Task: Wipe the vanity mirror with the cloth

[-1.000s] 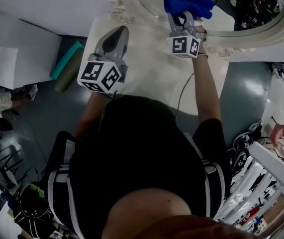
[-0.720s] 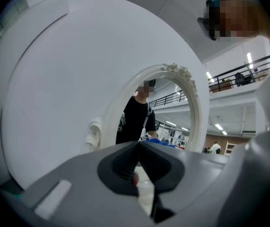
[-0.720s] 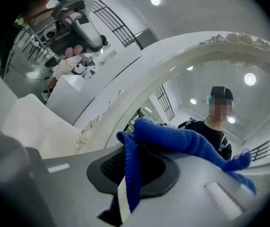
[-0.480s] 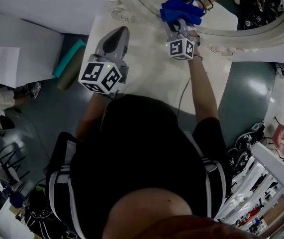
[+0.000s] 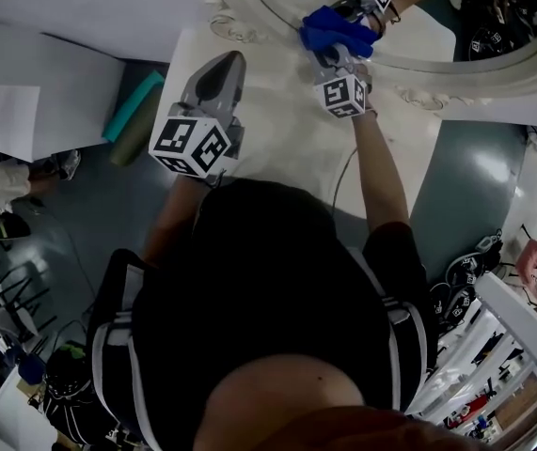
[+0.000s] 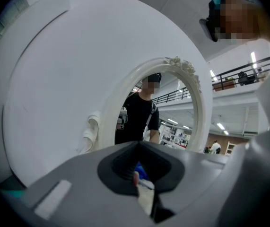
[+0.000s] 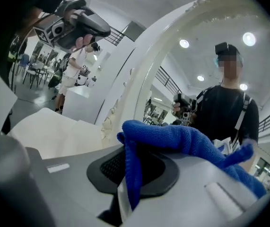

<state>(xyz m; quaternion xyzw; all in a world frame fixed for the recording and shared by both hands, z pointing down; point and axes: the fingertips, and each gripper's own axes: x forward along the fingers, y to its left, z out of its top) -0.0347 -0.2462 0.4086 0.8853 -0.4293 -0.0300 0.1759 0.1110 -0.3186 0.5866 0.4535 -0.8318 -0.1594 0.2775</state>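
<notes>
The vanity mirror (image 5: 456, 62) stands at the far edge of the pale worktop (image 5: 287, 139). The head view catches only the near curve of its ornate white frame. The left gripper view shows you the whole upright oval (image 6: 198, 103), with a person in black reflected in the glass.

The cloth (image 5: 329, 28), a blue one, is bunched at the tip of your right hand-held gripper (image 5: 334, 47). It lies against the glass just inside the frame's near rim, where the reflected marker cube meets it (so it looks to be touching).

Only the right gripper view shows the grip itself. There your right hand-held gripper (image 7: 130, 174) has its jaws clamped on a fold of the cloth (image 7: 172, 136). The rest drapes over the top of the jaws and off to the right, with the mirror frame (image 7: 149, 79) rising just beyond.

Your left hand-held gripper (image 5: 221, 71) hovers over the worktop's left part, near the frame's left side and apart from the cloth. In its own view, the left hand-held gripper (image 6: 139, 174) has its jaws together with nothing held between them.
</notes>
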